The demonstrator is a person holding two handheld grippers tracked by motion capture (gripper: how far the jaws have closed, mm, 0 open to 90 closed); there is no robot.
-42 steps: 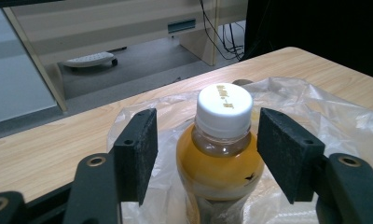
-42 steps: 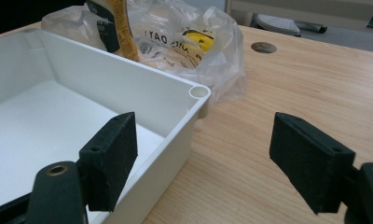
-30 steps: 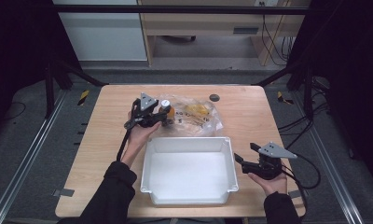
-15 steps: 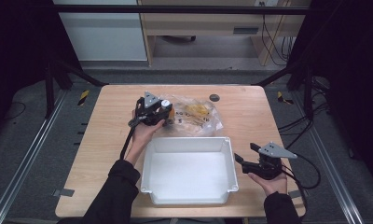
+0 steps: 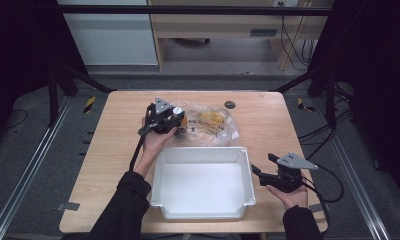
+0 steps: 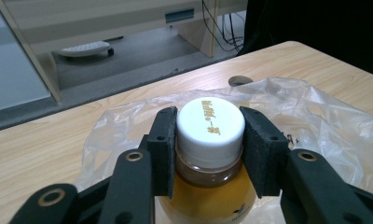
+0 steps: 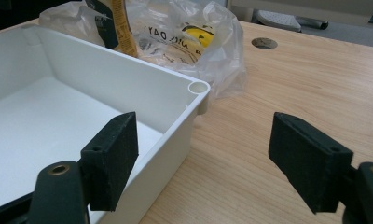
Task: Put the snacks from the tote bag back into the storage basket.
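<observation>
Between the left gripper's (image 6: 208, 154) fingers — bottle (image 6: 210, 186) upright, cap skyward.

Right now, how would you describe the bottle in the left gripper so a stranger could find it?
On the wooden table, behind the white tray, lies a clear plastic bag. At its left edge, the left gripper clamps the bottle below its cap; it alone has a white screw cap and amber contents.

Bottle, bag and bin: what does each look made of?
Bottle: likely clear plastic, amber contents showing through, under a smooth matte white plastic cap with gold print. Bag: thin clear plastic film, crinkled and glossy with highlights. Bin: white moulded plastic by its look, with smooth walls, a rolled rim and rounded corners.
</observation>
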